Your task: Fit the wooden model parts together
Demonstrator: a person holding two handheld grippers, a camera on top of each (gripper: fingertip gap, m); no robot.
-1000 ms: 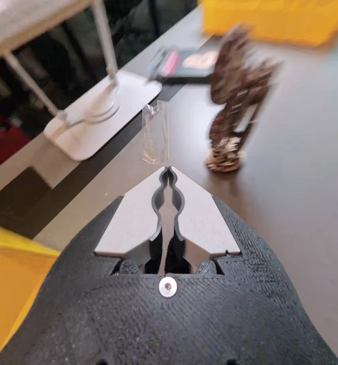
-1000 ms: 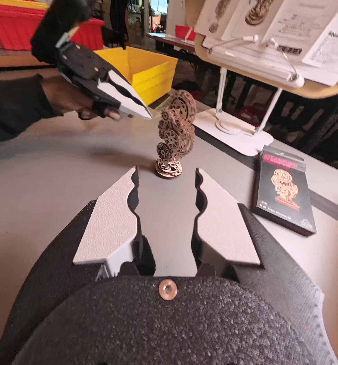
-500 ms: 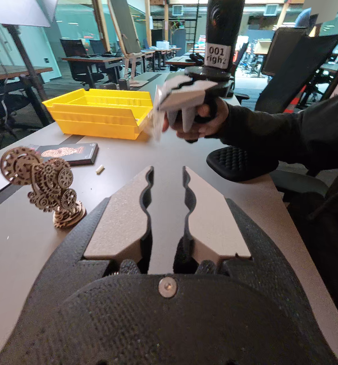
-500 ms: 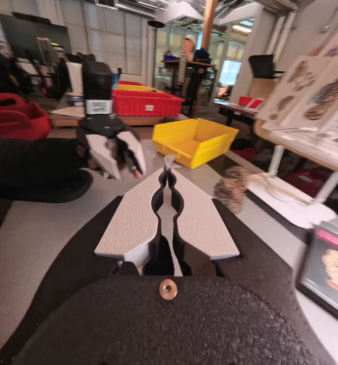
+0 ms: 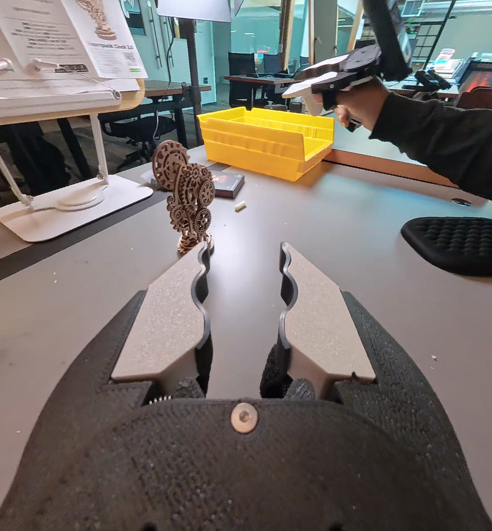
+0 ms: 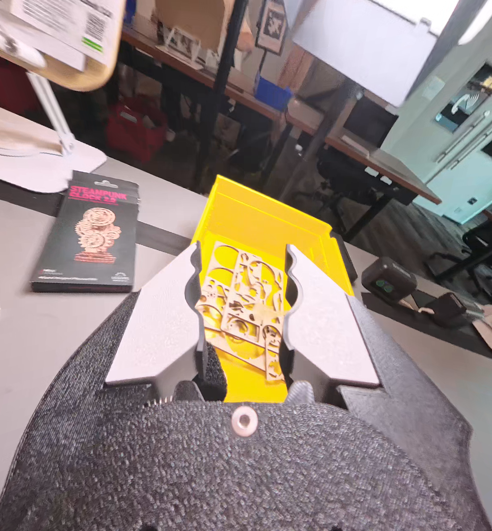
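Left wrist view shows the left gripper (image 5: pixel 244 247) low over the grey table (image 5: pixel 354 258), with its two fingers standing apart and only bare table surface between them. The wooden gear model (image 5: pixel 188 198) stands upright on its round base just ahead of the left fingertip, a little to the left of the gap; the pads do not touch it. Behind the model lies a black box (image 5: pixel 227 185), and near it a small white piece (image 5: pixel 239 205) rests on the table. A white document stand (image 5: pixel 72 198) with papers is at the left side, and a black mesh pad (image 5: pixel 463 244) lies at the right. Farther back sits the yellow bin (image 5: pixel 267 149). The right gripper (image 5: pixel 305 94) is held high in a hand (image 5: pixel 354 106) above this bin.

Right wrist view looks down into the yellow bin (image 6: pixel 267 218). The right gripper (image 6: pixel 241 253) has also its fingers apart, and nothing is pressed between the pads. Below the gap, on the floor of the bin, lie flat wooden part sheets (image 6: pixel 244 298) with many cut-out holes. The black box (image 6: pixel 92 235) lies on the table to the left of the bin.
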